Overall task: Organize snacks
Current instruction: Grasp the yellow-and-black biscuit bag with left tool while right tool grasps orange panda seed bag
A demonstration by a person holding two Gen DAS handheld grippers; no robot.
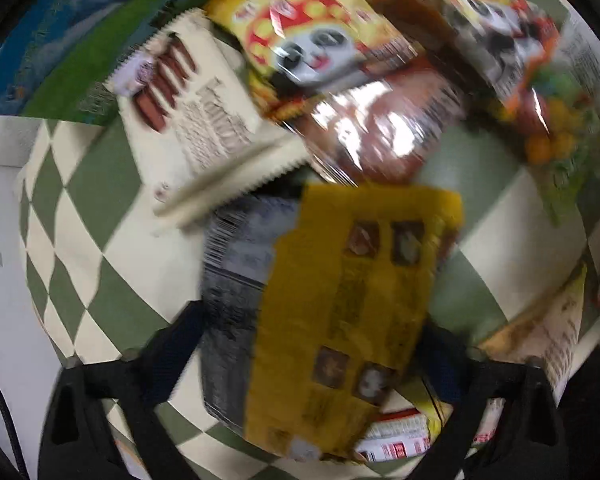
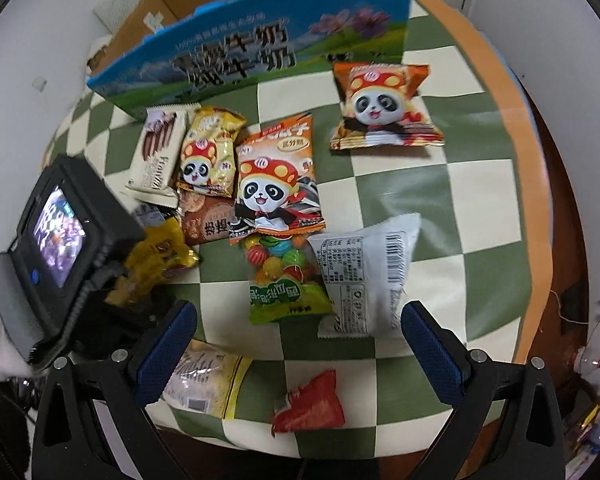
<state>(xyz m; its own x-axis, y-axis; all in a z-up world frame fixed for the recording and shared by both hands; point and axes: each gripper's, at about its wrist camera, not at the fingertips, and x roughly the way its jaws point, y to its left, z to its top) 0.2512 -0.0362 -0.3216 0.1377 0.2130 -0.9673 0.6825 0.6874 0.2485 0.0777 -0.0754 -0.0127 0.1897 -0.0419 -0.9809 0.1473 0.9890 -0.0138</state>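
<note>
Here both tools point steeply down over snacks.

Both hand-held tools are built of matte black plastic, each with two angled arms ending in fingers faced with dark blue, finely textured pads. On the right gripper, round silver screws sit at the arm hinges, and teardrop-shaped cutouts pierce the black side brackets. The left gripper carries a boxy black camera housing with a small lit screen and a blue button, and a thin dark cable runs along its side.
</note>
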